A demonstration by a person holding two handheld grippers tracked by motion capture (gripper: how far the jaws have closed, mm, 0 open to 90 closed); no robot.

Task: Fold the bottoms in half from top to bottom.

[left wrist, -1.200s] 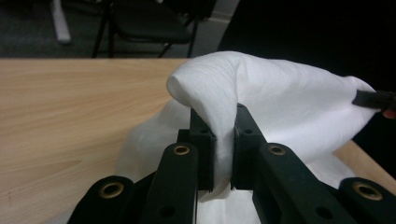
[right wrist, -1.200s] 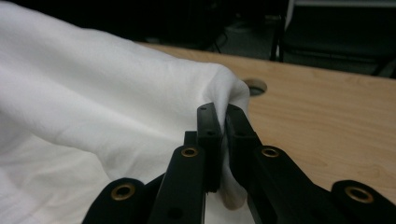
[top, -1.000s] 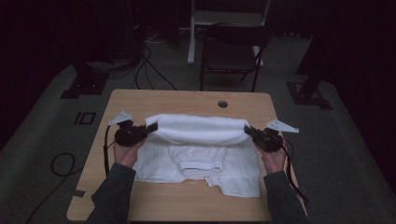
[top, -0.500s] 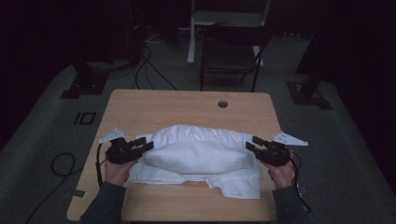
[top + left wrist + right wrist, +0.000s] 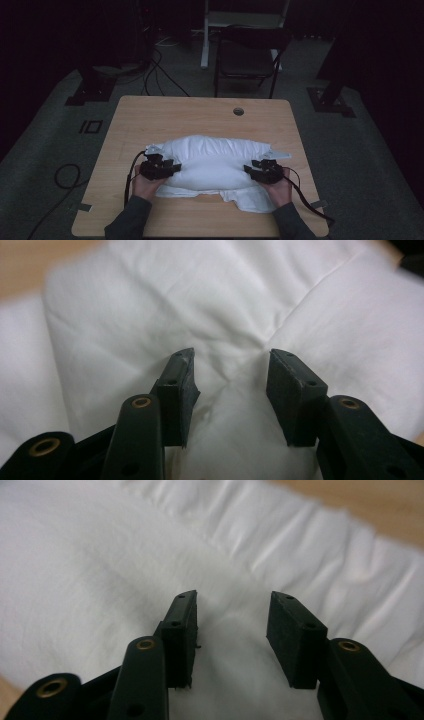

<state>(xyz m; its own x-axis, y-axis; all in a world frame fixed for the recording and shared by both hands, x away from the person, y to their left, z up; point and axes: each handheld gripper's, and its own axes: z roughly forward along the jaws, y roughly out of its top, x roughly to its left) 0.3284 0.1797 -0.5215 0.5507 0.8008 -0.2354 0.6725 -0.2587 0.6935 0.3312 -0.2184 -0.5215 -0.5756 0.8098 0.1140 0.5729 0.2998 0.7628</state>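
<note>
A white cloth lies folded over itself in a puffy roll on the near half of the wooden table. My left gripper rests at the fold's left end and my right gripper at its right end. In the left gripper view the jaws stand apart over creased white cloth. The right gripper view shows the same: the gripper is open, with white cloth bulging under and between the jaws. A lower layer of the cloth sticks out toward the table's near edge.
A round cable hole sits in the table's far right part. A dark chair stands behind the table. Cables loop on the floor at the left. Bare wood lies beyond the cloth.
Both grippers came toward the near edge, carrying the cloth's far edge over the rest into a fold. The raised cloth has settled lower on the table.
</note>
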